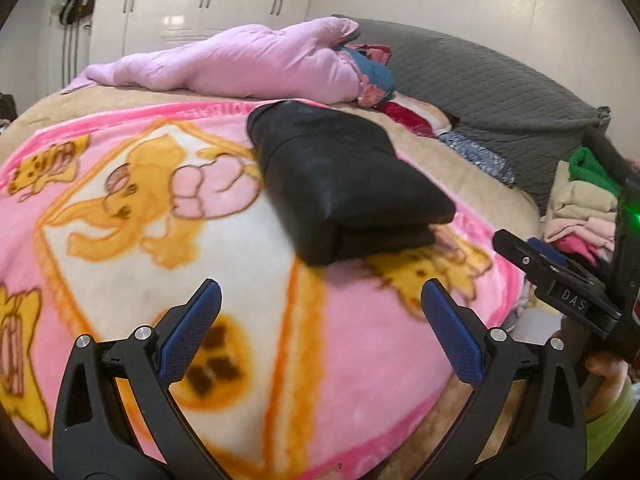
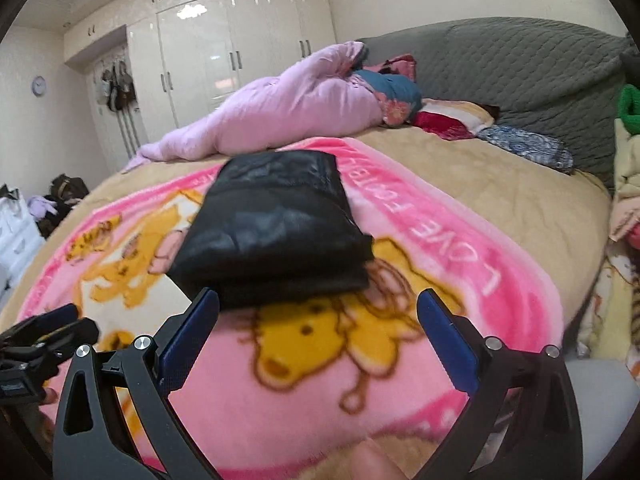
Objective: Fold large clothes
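A black garment lies folded into a thick rectangular bundle on the pink cartoon blanket; the right wrist view shows the same black garment just beyond the fingertips. My left gripper is open, nothing between its blue pads, and hangs a short way in front of the bundle. My right gripper is open wide too, with the bundle's near edge just past its left fingertip and nothing gripped. The right gripper's body shows at the right edge of the left wrist view.
A pink duvet lies rolled along the far side of the bed, with a grey quilted headboard behind. A stack of folded clothes sits at the right. White wardrobes line the back wall. Bags lie on the floor at left.
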The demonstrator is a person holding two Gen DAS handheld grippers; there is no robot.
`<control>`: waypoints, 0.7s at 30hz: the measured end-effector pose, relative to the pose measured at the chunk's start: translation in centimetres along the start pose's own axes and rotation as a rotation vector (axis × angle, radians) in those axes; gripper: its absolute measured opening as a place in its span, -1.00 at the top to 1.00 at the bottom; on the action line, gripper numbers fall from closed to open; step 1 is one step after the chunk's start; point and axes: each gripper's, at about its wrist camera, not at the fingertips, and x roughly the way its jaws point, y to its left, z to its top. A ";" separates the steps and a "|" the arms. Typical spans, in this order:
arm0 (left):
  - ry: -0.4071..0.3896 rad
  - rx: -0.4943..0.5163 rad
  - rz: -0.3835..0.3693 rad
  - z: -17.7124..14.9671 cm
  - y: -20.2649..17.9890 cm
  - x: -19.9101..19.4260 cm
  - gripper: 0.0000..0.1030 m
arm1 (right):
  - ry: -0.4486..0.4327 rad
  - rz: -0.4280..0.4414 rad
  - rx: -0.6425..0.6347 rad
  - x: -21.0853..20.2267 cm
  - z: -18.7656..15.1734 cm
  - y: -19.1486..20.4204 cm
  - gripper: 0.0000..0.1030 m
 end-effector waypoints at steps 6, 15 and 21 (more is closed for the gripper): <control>0.008 0.034 0.021 -2.2 0.5 -0.8 -0.82 | 0.052 -0.023 -0.012 -0.1 -2.3 0.1 -0.92; 0.004 0.031 0.048 -2.2 1.0 -1.1 -0.82 | 0.111 -0.014 -0.042 0.3 -4.0 0.8 -0.92; 0.008 0.016 0.048 -2.3 1.4 -1.2 -0.82 | 0.129 -0.024 -0.033 0.6 -4.6 0.9 -0.92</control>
